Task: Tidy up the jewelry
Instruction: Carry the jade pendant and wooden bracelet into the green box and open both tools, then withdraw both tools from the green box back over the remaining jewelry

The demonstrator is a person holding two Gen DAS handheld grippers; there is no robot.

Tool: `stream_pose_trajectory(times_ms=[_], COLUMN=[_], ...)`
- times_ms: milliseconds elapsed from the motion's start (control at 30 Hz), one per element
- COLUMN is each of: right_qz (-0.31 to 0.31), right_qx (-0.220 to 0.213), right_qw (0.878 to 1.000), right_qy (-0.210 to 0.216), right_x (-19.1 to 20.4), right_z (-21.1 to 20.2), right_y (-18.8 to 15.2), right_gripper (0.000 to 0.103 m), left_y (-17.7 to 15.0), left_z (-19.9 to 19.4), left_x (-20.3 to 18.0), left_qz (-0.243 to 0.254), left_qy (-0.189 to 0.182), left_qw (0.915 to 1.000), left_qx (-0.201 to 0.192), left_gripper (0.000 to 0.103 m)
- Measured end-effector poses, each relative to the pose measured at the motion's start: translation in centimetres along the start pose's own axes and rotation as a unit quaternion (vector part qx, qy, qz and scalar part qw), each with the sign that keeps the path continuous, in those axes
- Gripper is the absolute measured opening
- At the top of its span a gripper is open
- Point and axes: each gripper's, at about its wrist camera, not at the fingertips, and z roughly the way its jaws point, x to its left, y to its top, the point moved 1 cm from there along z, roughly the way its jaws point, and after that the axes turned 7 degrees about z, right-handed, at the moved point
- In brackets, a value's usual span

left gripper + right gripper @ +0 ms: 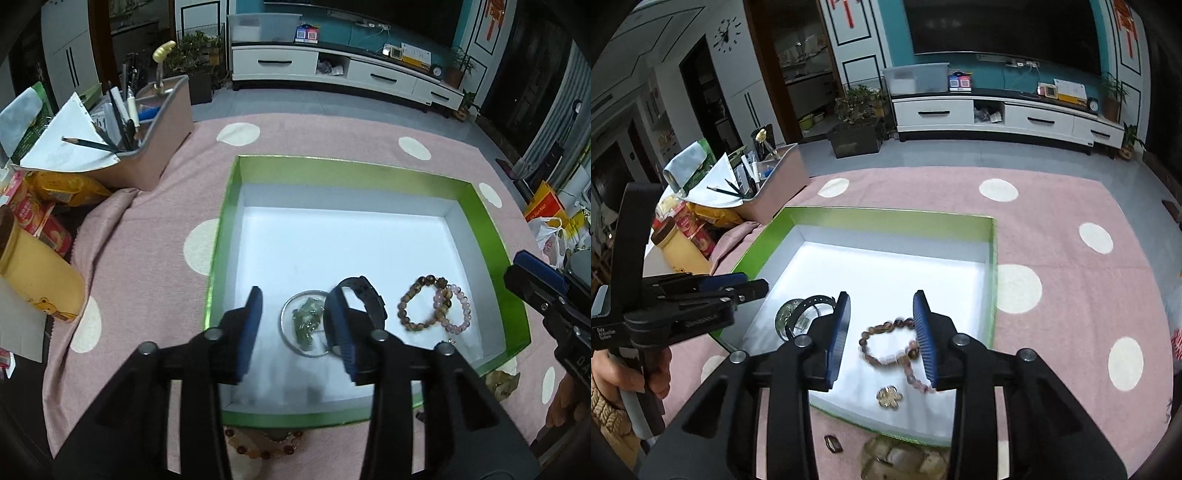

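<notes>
A green-rimmed box (221,236) with a white floor sits on the pink dotted cloth (147,229). Along its near edge lie a clear bangle (306,325) around a green pendant (307,321), a black watch (364,295), a brown bead bracelet (421,302) overlapping a pink one (456,310), and a gold flower brooch (889,397). The left gripper (297,328) and right gripper (882,339) both hang wide, holding nothing.

Green box (480,206), inside: bangle (306,325), black watch (369,299), beaded bracelets (424,306)

Left gripper (297,328) and right gripper (882,339) (both) agape.
</notes>
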Motion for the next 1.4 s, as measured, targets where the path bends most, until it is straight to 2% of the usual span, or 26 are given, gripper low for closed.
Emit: stream_pose_trajectory(times_ms=[33, 100, 200, 433, 600, 800, 967, 1167, 1400], right_qz=[0.003, 0.006, 0.013, 0.032, 0.040, 0.050, 0.033, 0.013, -0.011], right_qx=[-0.002, -0.008, -0.012, -0.020, -0.017, 0.010, 0.045, 0.084, 0.101], right_qw=[1.000, 1.000, 1.000, 0.999, 0.999, 0.998, 0.998, 0.995, 0.994], right_qy=[0.000, 0.001, 0.002, 0.001, 0.007, 0.027, 0.041, 0.045, 0.051], right_x=[-0.3, -0.9, -1.9, -3.6, -3.9, -3.4, -2.0, -0.5, 1.3], right_z=[-0.5, -1.6, -3.1, -6.3, -8.1, -8.7, -8.1, -5.8, -2.6], right_y=[-0.2, -0.7, -1.6, -4.2, -6.5, -9.6, -12.5, -14.6, -14.6], right_gripper=[0.036, 0.036, 0.036, 0.037, 0.037, 0.037, 0.037, 0.036, 0.036], left_y=[-0.2, -0.5, -1.4, -5.2, -8.8, -13.0, -15.5, -17.0, -17.2], left_z=[-0.5, -1.4, -2.9, -5.6, -5.9, -5.1, -4.9, -4.8, -4.4], left_x=[0.3, 0.7, 1.5, 4.0, 4.8, 5.3, 4.4, 3.6, 3.3], left_qz=[-0.001, 0.002, 0.009, -0.019, -0.045, -0.098, -0.096, -0.094, -0.092], left_qy=[-0.001, 0.000, 0.015, 0.009, 0.001, -0.008, 0.000, -0.006, -0.015], left_qw=[1.0000, 0.9999, 0.9997, 0.9995, 0.9990, 0.9948, 0.9946, 0.9945, 0.9944], left_qx=[-0.004, -0.011, -0.020, -0.022, -0.004, 0.026, 0.041, 0.045, 0.050], left_gripper=[0.046, 0.060, 0.061, 0.064, 0.064, 0.064, 0.065, 0.065, 0.065])
